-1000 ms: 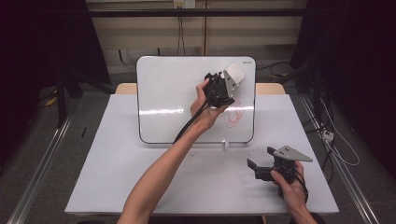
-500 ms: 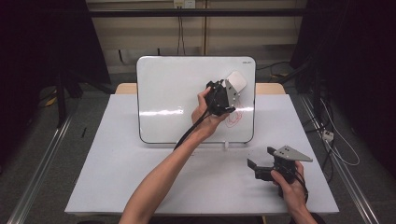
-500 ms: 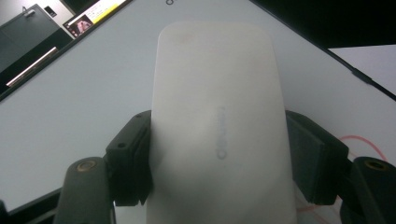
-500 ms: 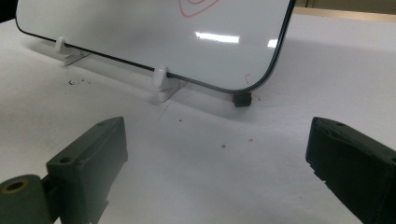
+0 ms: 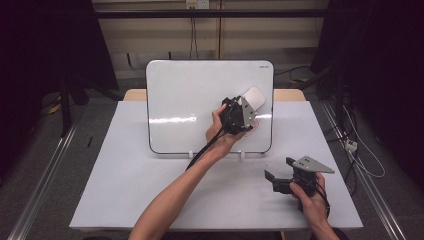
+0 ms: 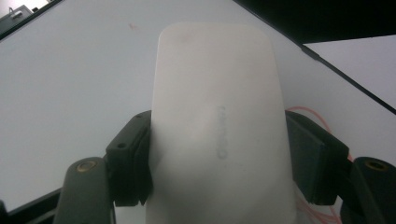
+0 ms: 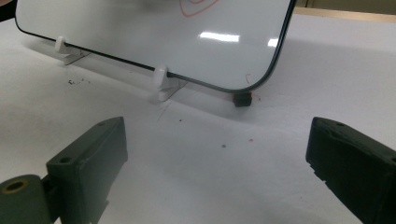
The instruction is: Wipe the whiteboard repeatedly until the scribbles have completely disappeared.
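Note:
A white whiteboard (image 5: 190, 100) stands propped near the back of the table. My left gripper (image 5: 248, 107) is shut on a white eraser (image 5: 255, 98) and holds it against the board's right half. In the left gripper view the eraser (image 6: 217, 121) sits between both pads (image 6: 130, 163), with red marker lines (image 6: 308, 114) on the board just to its right. My right gripper (image 5: 280, 169) rests in a hand on the table at the lower right, open and empty. From the right gripper view (image 7: 219, 172), the board (image 7: 116, 32) carries a red scribble (image 7: 194, 7) at the top edge.
The board stands on white clip feet (image 7: 161, 77), with a small black piece (image 7: 242, 99) under its near corner. The white tabletop (image 5: 150, 190) spreads out in front of the board. Cables (image 5: 360, 155) lie on the floor to the right.
The left gripper has slid down the board with the eraser in it. The right gripper has not moved.

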Demonstrator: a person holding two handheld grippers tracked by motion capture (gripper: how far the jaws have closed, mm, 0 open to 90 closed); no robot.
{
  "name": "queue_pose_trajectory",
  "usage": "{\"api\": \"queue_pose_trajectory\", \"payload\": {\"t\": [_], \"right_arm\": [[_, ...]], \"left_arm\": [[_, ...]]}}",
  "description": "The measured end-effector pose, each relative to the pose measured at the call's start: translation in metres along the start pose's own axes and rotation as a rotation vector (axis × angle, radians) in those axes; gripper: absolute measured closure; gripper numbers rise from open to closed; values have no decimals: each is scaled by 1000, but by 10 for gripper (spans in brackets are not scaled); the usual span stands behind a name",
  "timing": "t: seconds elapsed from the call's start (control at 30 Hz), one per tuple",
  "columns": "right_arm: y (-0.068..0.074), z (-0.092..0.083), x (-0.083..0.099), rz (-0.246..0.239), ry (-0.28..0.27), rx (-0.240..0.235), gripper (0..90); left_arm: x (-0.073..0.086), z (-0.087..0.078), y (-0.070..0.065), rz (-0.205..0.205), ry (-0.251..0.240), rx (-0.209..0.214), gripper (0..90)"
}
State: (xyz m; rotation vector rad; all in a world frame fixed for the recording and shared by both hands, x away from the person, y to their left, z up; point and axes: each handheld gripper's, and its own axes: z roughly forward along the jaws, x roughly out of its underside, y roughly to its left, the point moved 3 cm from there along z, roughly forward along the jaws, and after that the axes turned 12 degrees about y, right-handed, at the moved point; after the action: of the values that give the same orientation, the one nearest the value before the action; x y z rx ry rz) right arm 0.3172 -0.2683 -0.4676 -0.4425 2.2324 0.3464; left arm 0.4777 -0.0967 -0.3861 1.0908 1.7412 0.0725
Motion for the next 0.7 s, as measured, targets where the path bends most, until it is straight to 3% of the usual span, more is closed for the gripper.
{"api": "queue_pose_trajectory", "payload": {"t": [0.3,0.7], "right_arm": [[-1,0,0,2,0,-1,56],[0,0,0,2,0,-4,55]], "left_arm": [[-10,5,7,4,32,23,306],[-24,7,19,22,43,5,308]]}}
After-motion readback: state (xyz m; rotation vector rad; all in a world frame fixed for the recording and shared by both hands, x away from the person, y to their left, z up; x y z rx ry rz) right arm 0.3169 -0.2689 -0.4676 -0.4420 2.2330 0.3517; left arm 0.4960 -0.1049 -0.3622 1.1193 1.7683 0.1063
